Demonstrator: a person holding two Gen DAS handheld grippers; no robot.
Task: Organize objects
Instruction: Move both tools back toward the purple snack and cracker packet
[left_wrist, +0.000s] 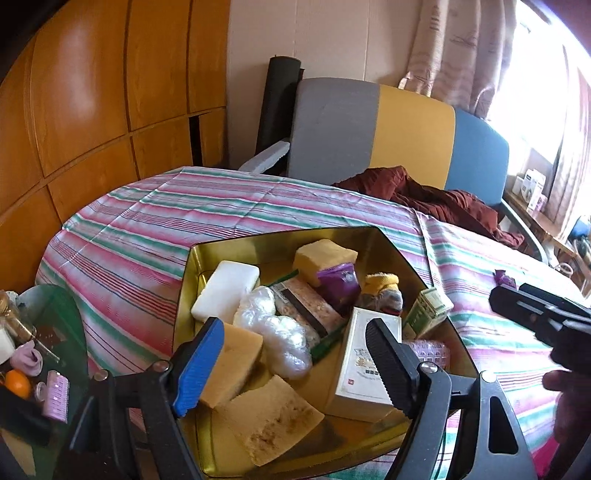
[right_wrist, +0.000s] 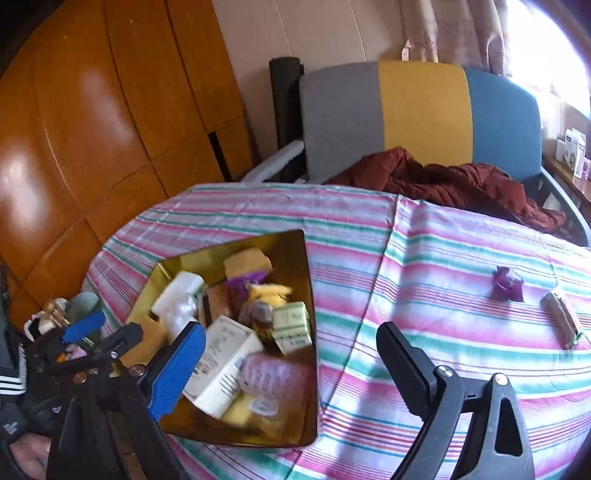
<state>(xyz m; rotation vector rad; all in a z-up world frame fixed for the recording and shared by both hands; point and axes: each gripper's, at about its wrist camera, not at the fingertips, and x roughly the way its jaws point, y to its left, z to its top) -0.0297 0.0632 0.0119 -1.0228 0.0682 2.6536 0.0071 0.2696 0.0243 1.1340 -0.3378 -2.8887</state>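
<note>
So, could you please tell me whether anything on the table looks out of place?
Yes: a purple packet and a small wrapped bar lie loose on the striped cloth, apart from the gold tin holding everything else.

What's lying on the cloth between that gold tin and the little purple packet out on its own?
Nothing: in the right wrist view only bare striped tablecloth separates the gold tin from the purple packet.

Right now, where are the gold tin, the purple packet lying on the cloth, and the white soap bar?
gold tin (right_wrist: 308, 295): right wrist view, right wall.
purple packet (right_wrist: 508, 283): right wrist view, its middle.
white soap bar (left_wrist: 227, 290): left wrist view, top face.
</note>
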